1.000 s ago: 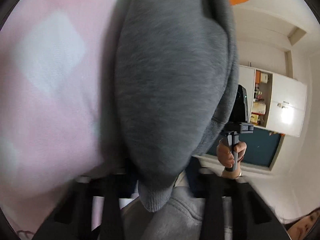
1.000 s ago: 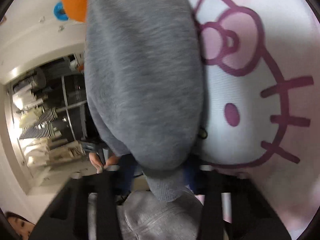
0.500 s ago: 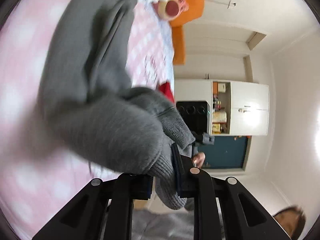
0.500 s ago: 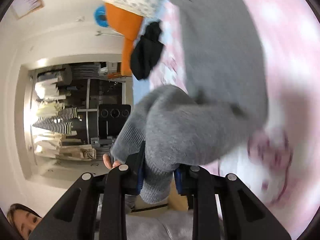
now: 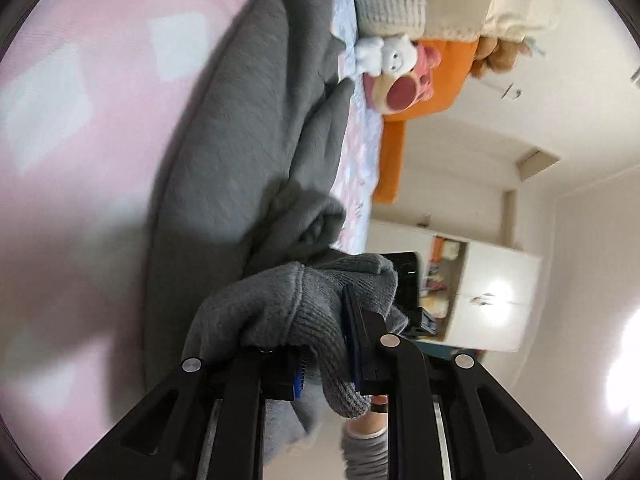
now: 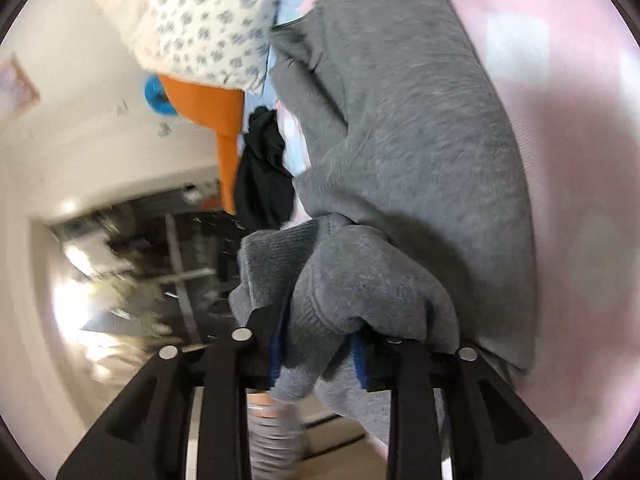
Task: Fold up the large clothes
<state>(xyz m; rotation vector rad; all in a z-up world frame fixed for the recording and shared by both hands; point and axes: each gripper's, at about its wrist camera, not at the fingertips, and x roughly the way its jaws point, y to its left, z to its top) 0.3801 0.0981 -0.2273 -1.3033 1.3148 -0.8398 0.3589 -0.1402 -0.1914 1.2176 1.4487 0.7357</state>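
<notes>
Left wrist: left gripper [image 5: 322, 354] clamped on ribbed hem of grey sweatshirt [image 5: 240, 152] lying blurred on pink bedspread [image 5: 80, 80], left pad buried in cloth; right wrist: right gripper [image 6: 318, 354], jaws just widened, hem bunched between, contact unclear, sweatshirt on bedspread.

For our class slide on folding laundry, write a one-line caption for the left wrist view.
Left claw pinching the ribbed hem of a grey sweatshirt spread over a pink bedcover.
</notes>
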